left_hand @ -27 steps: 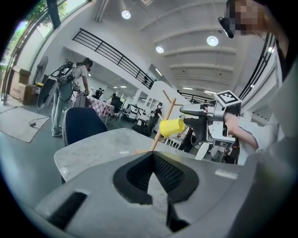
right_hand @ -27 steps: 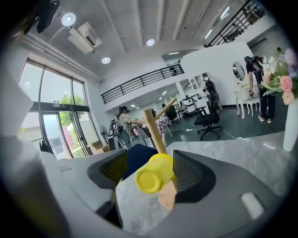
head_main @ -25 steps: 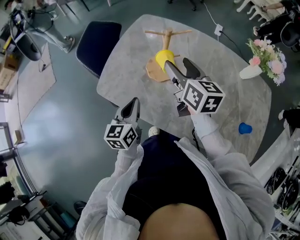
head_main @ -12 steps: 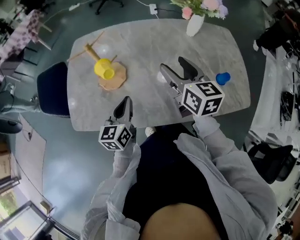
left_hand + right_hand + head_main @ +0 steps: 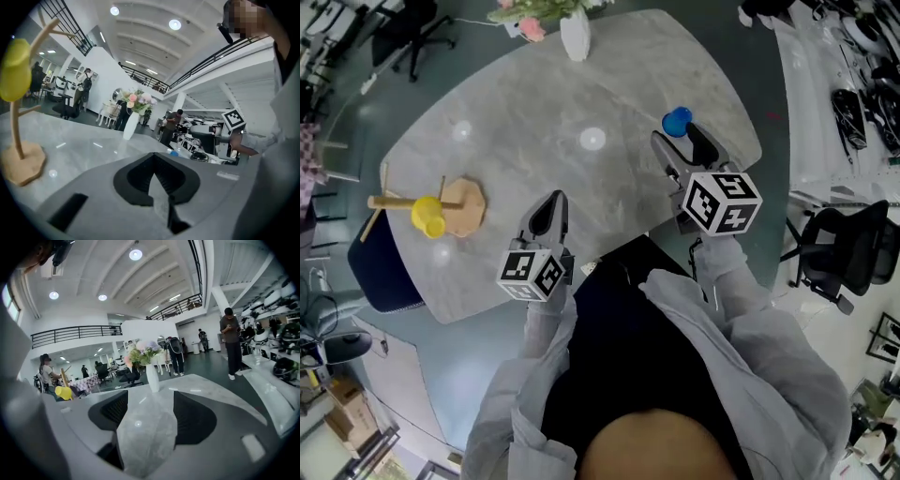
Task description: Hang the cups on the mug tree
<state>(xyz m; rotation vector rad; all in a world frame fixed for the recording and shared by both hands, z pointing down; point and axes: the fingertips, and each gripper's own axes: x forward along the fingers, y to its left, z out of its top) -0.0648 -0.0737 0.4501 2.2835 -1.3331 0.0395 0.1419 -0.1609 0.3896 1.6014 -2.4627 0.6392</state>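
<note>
The wooden mug tree point(image 5: 455, 204) stands at the table's left end with a yellow cup point(image 5: 427, 217) hung on it. A blue cup point(image 5: 677, 120) sits on the marble table point(image 5: 534, 122) near its right edge. My right gripper point(image 5: 677, 141) is open and empty, and its tips show just short of the blue cup in the head view. That cup does not show in the right gripper view, where only tabletop lies between the fingers point(image 5: 115, 409). My left gripper point(image 5: 548, 208) is shut and empty over the near edge. In the left gripper view the tree point(image 5: 16, 126) is close on the left.
A white vase of flowers point(image 5: 575, 37) stands at the table's far edge. A dark blue chair point(image 5: 382, 272) is tucked at the left end, and a black office chair point(image 5: 834, 253) stands on the right. People point(image 5: 230, 343) stand in the hall beyond.
The head view has swung right, so the tree slid from centre to far left. Both grippers have moved right along the table, away from the tree. The right one now reaches the blue cup.
</note>
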